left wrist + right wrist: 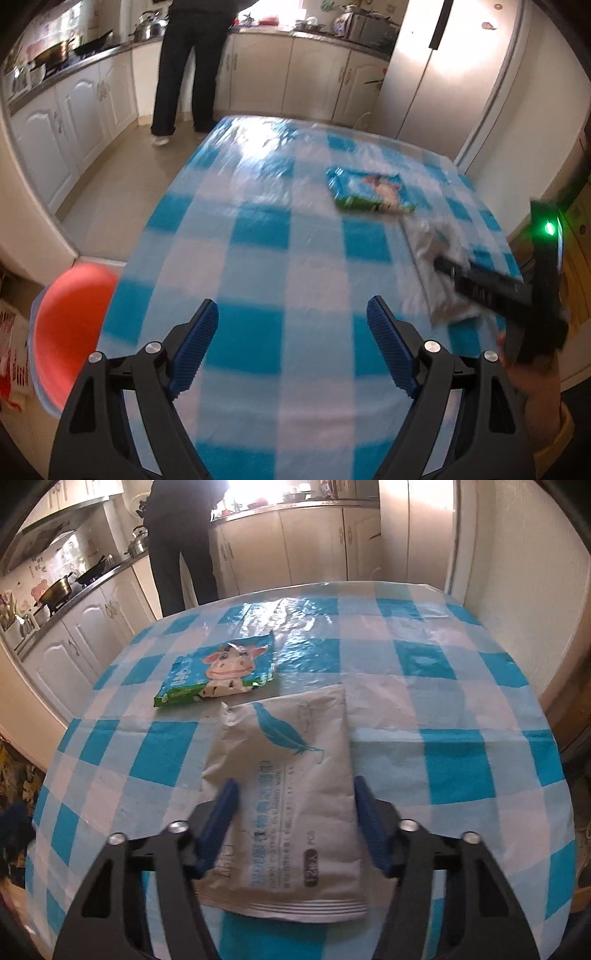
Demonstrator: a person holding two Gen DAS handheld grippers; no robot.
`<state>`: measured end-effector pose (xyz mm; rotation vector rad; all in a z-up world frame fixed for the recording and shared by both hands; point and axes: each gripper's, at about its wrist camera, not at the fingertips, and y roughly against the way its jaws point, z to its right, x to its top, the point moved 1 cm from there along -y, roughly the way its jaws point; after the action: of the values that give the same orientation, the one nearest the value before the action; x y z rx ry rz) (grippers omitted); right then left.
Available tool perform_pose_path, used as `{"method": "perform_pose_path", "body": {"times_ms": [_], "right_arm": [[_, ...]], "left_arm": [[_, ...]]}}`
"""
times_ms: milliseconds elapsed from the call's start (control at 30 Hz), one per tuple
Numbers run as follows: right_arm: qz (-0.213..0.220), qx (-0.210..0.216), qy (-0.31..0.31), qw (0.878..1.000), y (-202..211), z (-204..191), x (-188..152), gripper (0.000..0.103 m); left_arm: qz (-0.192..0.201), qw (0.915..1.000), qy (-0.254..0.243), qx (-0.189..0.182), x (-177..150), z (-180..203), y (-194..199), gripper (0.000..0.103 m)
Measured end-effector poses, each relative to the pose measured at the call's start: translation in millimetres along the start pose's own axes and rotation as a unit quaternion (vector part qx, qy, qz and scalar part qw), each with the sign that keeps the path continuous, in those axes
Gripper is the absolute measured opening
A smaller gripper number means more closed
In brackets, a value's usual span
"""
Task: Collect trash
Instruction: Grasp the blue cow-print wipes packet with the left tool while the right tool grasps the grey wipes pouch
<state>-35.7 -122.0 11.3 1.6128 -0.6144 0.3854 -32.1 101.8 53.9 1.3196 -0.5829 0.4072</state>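
A white wipes packet point(284, 812) with a blue feather print lies flat on the blue-and-white checked table point(461, 709). My right gripper point(295, 784) straddles its near half, and both blue pads touch its side edges. In the left wrist view that gripper point(480, 284) reaches in from the right onto the blurred white packet point(428, 266). Behind it lies a blue-and-green packet with a cartoon cow point(221, 672), also visible as the cow packet point(369, 188). My left gripper point(291, 306) hangs open over the table's near left part with nothing between its fingers.
An orange-red round container point(70, 325) with a blue rim stands off the table's left edge. A person in dark clothes point(192, 66) stands at the far kitchen counter. A tall white fridge point(443, 74) rises behind the table at the right.
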Motion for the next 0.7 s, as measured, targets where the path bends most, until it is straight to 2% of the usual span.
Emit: {"method": "perform_pose_path", "body": {"times_ms": [167, 300, 433, 600, 700], "right_arm": [[0.003, 0.024, -0.027, 0.999, 6, 23, 0, 0.035], [0.006, 0.034, -0.038, 0.999, 9, 34, -2, 0.032], [0.012, 0.041, -0.039, 0.998, 10, 34, -3, 0.037], [0.016, 0.061, -0.034, 0.997, 11, 31, -4, 0.053], [0.020, 0.065, -0.032, 0.997, 11, 29, -5, 0.056]], "left_arm": [[0.006, 0.9995, -0.029, -0.007, 40, 30, -30, 0.083], [0.013, 0.9994, -0.031, -0.013, 76, 55, -58, 0.083], [0.019, 0.9992, -0.033, 0.013, 107, 79, -92, 0.083], [-0.008, 0.9977, -0.018, 0.064, 143, 93, -150, 0.083], [-0.020, 0.9938, -0.025, 0.106, 153, 94, -174, 0.083]]}}
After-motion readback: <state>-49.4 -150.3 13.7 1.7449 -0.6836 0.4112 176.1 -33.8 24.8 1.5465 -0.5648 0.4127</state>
